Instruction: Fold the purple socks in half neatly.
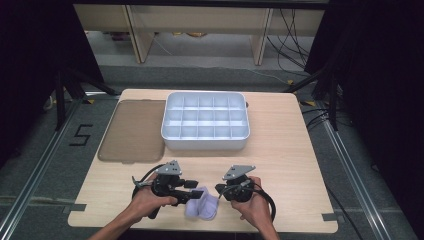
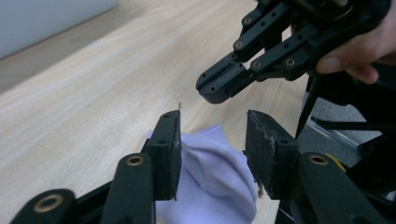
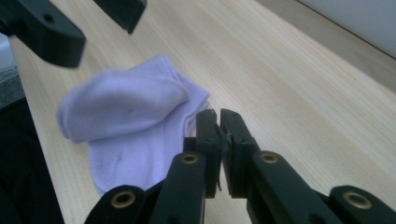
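Observation:
A folded lilac sock (image 1: 202, 206) lies on the wooden table near its front edge, between the two hands. My left gripper (image 1: 197, 194) comes in from the left and is open. In the left gripper view its jaws (image 2: 212, 126) stand apart over the sock (image 2: 215, 172), and the pads do not press on it. My right gripper (image 1: 220, 190) is just right of the sock, its jaws together with nothing between them (image 3: 218, 116). The sock (image 3: 126, 116) lies to the left of its tips there. The right gripper (image 2: 219, 86) also hangs above the sock in the left gripper view.
A white tray (image 1: 205, 142) divided into several compartments stands at the middle back of the table. A flat brownish translucent lid (image 1: 132, 130) lies to its left. The table's front edge runs close under the hands, and bare wood stretches to the right.

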